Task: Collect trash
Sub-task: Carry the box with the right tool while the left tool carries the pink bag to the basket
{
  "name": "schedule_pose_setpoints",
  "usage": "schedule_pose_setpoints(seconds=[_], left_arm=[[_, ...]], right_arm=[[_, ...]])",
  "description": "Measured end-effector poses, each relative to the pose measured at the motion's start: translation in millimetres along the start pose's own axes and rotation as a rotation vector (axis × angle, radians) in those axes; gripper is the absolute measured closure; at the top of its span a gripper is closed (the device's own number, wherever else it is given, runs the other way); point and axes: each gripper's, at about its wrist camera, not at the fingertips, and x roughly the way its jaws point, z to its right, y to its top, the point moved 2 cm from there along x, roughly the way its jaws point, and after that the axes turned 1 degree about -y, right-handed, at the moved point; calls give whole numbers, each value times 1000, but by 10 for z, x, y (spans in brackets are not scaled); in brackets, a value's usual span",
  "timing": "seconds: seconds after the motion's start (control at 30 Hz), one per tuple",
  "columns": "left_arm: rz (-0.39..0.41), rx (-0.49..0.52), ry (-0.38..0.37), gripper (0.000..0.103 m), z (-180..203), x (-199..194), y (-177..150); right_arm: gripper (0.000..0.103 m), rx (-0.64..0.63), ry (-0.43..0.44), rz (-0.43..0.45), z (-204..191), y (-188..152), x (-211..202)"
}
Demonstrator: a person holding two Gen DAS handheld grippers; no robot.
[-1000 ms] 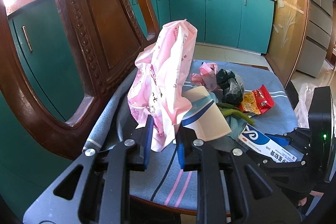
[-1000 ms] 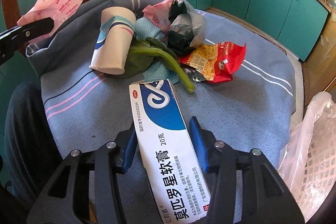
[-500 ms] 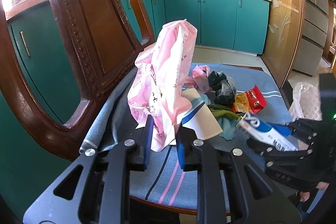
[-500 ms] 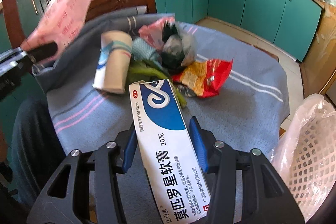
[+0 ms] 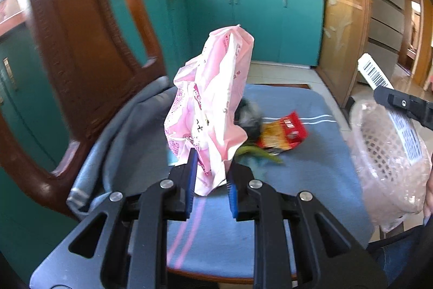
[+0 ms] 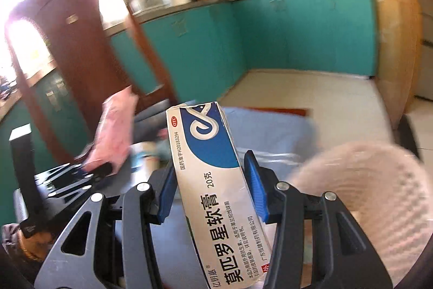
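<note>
Pink plastic packaging (image 5: 208,110) stood upright, pinched at its lower edge by the left tool (image 5: 210,178). Only the left wrist view showed the red snack wrapper (image 5: 284,133) and green scraps (image 5: 257,152) lying on the blue cloth-covered chair seat (image 5: 305,175), with the bag-lined white basket (image 5: 389,161) just beside it. The right view showed the right tool (image 6: 212,197) clamped on a blue-and-white ointment box (image 6: 213,180), raised near the basket's blurred rim (image 6: 373,180).

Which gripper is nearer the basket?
Right. The right gripper, holding the box, is just above the basket; the left gripper holds the pink bag over the chair.
</note>
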Motion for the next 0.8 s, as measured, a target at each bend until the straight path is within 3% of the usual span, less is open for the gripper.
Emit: schedule_pose_setpoints(seconds=[0.13,0.3,0.47,0.6,0.73,0.8], left_arm=[[5,37,-106,81,398,32,99],[5,105,-256,81,1027,-22,120],[-31,182,-404,81,1608,-50,73],[-88,181,-551,81,1948,-71,39],[-102,243,-594,80,2188,-69,-25],[-114,268,-576,70,2257,-33,-67]], right_arm=[[55,68,-210,-2,525,-64,-154],[55,239,-379,-111,1208,-321,-181],[55,336,-419,-128,1513,-465,-319],[55,385,-443,-95,1607,-483,-477],[55,434,-477,-50,1786,-487,-625],[55,451,-475,-38,1858,-471,-629]])
